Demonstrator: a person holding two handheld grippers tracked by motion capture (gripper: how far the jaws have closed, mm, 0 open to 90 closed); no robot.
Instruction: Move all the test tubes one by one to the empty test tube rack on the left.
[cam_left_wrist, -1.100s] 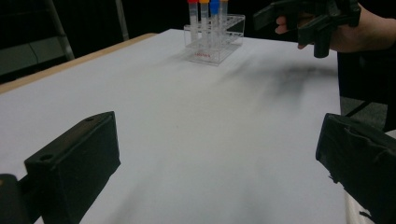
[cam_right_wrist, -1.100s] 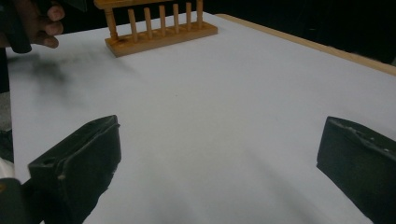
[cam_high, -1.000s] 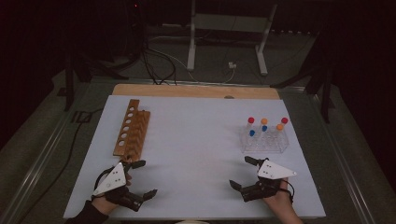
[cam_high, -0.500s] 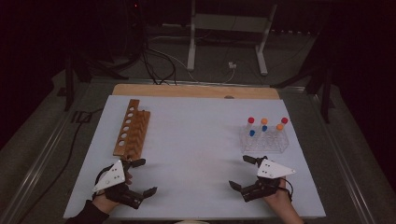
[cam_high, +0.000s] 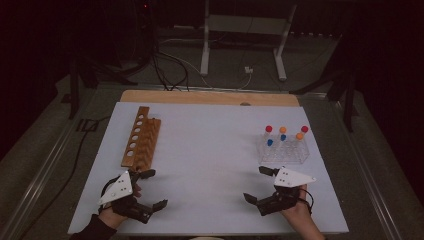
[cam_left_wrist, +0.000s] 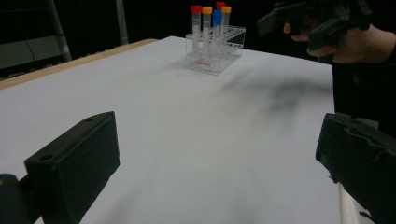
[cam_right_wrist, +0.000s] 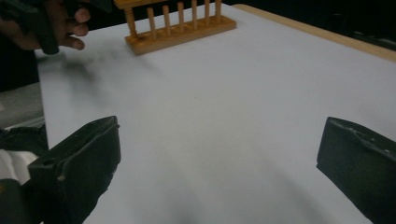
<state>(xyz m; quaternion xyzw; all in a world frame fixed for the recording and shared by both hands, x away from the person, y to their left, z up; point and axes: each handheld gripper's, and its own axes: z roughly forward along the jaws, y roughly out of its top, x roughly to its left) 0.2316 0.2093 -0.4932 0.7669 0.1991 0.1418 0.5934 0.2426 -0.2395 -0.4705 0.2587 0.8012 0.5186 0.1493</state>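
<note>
- We hold the left hand-held gripper (cam_high: 150, 189) at the near left of the bench (cam_high: 210, 150), its jaws spread wide with nothing between them.
- In the left gripper view, those two black jaws stand far apart at the bottom corners, over bare white bench surface.
- We hold the right hand-held gripper (cam_high: 260, 185) at the near right of the bench, its jaws likewise wide apart and empty.
- In the right gripper view, its jaws frame an open stretch of white surface, touching nothing.
- The wooden rack (cam_high: 141, 136) lies on the left side of the bench, its row of round holes running away from us; its near end sits just beyond the left hand-held gripper, close to it but apart.
- In the right gripper view, we see the wooden rack (cam_right_wrist: 180, 25) across the bench with its row of pegs upright, next to our left hand (cam_right_wrist: 46, 21).
- The clear tube rack (cam_high: 283, 150) stands on the right side of the bench, just beyond the right hand-held gripper and apart from it.
- Capped tubes (cam_high: 283, 136) stand upright in the clear rack: we count red, orange and blue caps.
- In the left gripper view, the clear tube rack (cam_left_wrist: 215, 49) sits far across the bench, with our right hand (cam_left_wrist: 355, 39) and its gripper raised beside it.
- The two racks are well apart, with open white surface between them.
</note>
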